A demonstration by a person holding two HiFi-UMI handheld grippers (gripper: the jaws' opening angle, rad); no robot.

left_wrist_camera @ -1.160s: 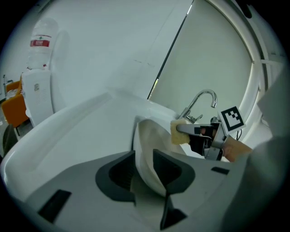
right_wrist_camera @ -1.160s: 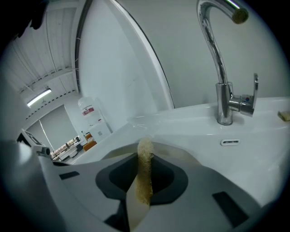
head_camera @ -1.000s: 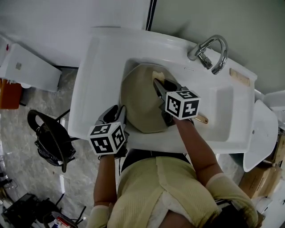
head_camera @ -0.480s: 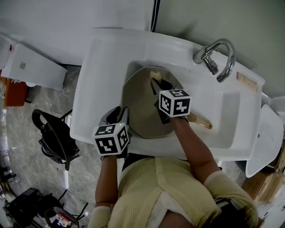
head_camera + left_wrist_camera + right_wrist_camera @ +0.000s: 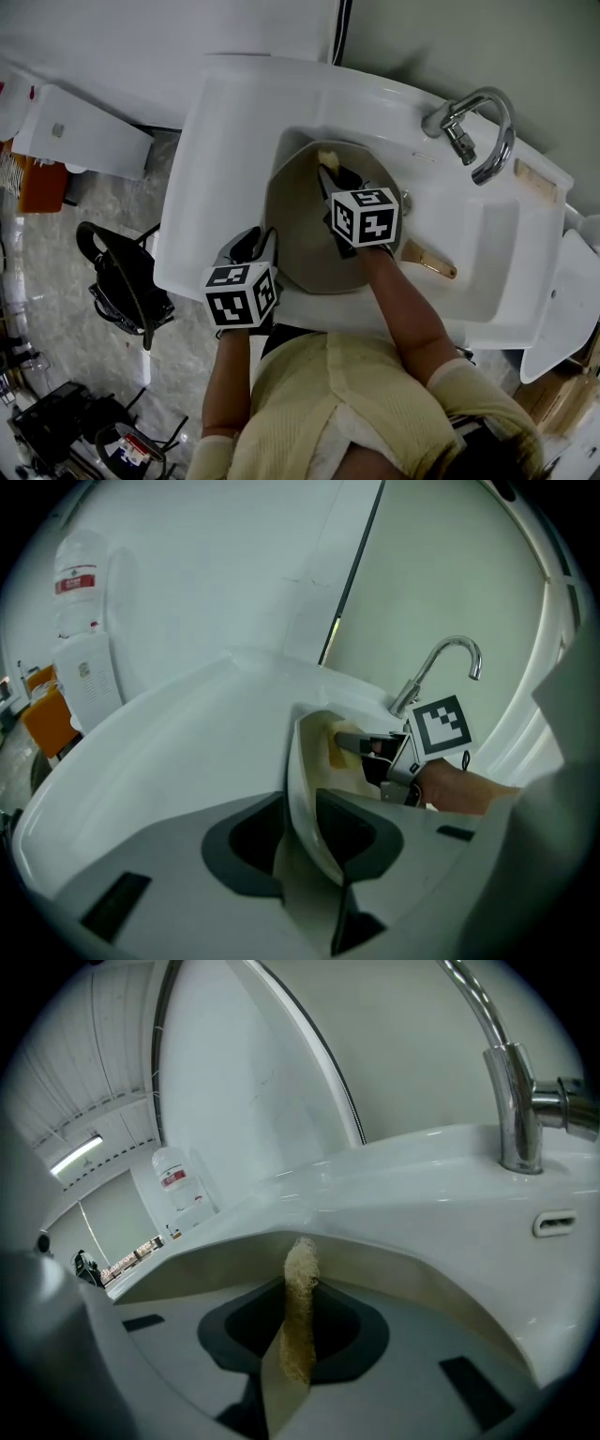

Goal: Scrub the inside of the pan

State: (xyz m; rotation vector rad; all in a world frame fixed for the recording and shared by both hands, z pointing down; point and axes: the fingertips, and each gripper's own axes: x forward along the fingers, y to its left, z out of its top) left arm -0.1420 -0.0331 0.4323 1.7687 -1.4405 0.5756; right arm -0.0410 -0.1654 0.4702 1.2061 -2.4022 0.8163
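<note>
Since the earlier frame, the right gripper (image 5: 334, 174) had shifted left, away from the tap (image 5: 478, 127) and across the pan, while the whole head view had drifted right.

**Position.** The beige pan (image 5: 300, 225) lay tilted in the basin of the white sink (image 5: 216, 141), at centre frame.

**Grippers.**
- The left gripper (image 5: 255, 240) was clamped on the pan's near rim at lower left. In the left gripper view its jaws stood one on each side of the thin wall (image 5: 298, 789).
- The right gripper was clenched on a yellowish scrub sponge (image 5: 328, 157), which was held against the upper part of the pan's inner wall.
- In the right gripper view the sponge (image 5: 300, 1288) stood edge-on between the jaws, with the beige wall (image 5: 412, 1288) just beyond it.

**Step in hand.** Judged from this, scrubbing was under way, with the sponge at the far end of a stroke.

**Next move.** The next stroke would likely call for drawing the sponge back down the wall under steady pressure. The left gripper would need to hold the rim firm so that the pan did not rock.

**Not visible.**
- The marker cube and forearm covered the right half of the pan in the head view.
- The junction of the wooden handle (image 5: 431, 262) with the pan was hidden.
- No view showed the sponge's contact patch clearly.
- It could not be told whether water or soap lay in the pan.
</note>
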